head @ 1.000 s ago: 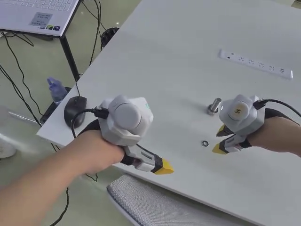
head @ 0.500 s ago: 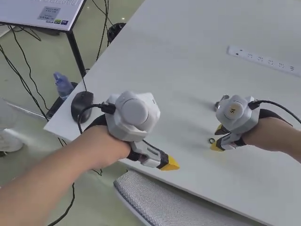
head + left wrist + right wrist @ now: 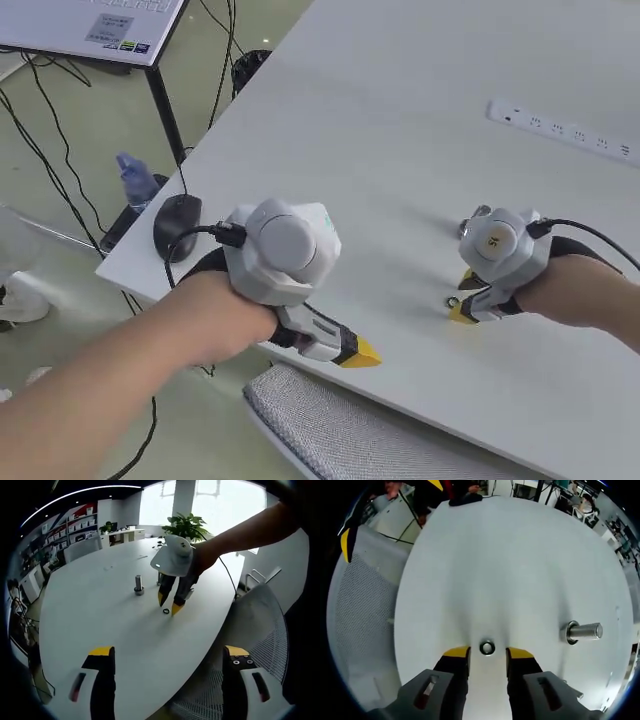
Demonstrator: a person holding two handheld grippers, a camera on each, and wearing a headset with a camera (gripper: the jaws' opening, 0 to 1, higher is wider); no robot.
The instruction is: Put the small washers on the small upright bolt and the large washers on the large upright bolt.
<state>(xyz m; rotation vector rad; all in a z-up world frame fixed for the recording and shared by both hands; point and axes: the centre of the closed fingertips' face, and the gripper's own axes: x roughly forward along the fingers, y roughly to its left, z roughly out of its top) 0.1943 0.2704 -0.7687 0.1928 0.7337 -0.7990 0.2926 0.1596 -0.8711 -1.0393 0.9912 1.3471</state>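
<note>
A small metal washer (image 3: pixel 487 647) lies flat on the white table (image 3: pixel 380 150). My right gripper (image 3: pixel 488 653) is open and low over the table, with its yellow fingertips (image 3: pixel 456 652) on either side of the washer. In the head view the right gripper (image 3: pixel 463 297) straddles the washer (image 3: pixel 452 301) and partly hides an upright bolt (image 3: pixel 478 212) behind it. The bolt (image 3: pixel 582 631) stands a short way beyond the washer. My left gripper (image 3: pixel 168 652) is open and holds nothing, near the table's front edge (image 3: pixel 355 352). The left gripper view shows the washer (image 3: pixel 166 611) and the bolt (image 3: pixel 138 585).
A white power strip (image 3: pixel 560 130) lies at the far right of the table. A grey mesh chair seat (image 3: pixel 330 430) sits under the front edge. Left of the table are a mouse (image 3: pixel 175 222), a bottle (image 3: pixel 135 180), cables and a laptop (image 3: pixel 90 25).
My right gripper has shifted left and down, so its fingertips now straddle the washer and its body covers part of the bolt. The left gripper has barely moved.
</note>
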